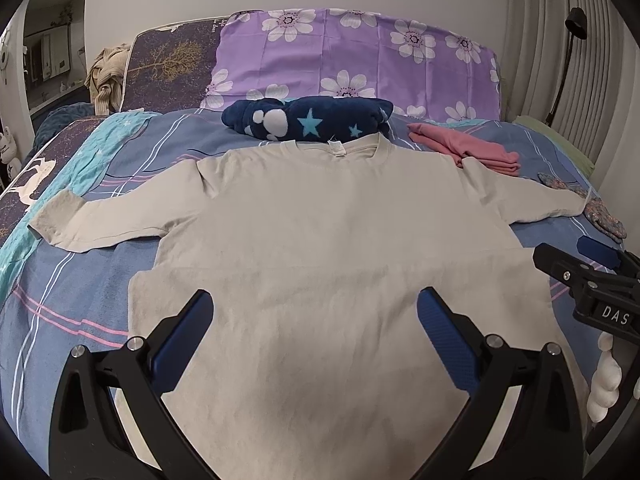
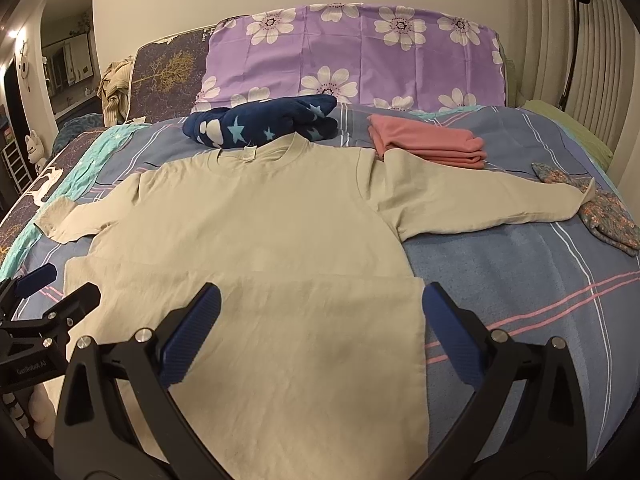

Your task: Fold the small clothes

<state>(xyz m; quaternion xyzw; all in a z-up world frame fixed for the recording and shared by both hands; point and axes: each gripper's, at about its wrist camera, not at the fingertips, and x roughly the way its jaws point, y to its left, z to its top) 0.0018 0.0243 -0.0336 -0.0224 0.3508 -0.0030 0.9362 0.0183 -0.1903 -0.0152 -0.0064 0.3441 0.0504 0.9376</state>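
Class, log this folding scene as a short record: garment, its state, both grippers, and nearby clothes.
garment: beige long-sleeved shirt
state: flat on the bed, sleeves spread, unfolded
left gripper: open, above the hem, holding nothing
right gripper: open, holding nothing
nearby: folded pink garment, navy star-print bundle

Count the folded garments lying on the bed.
2: a navy star-print one just beyond the beige shirt's collar, a pink one to its right. Others may be hidden.
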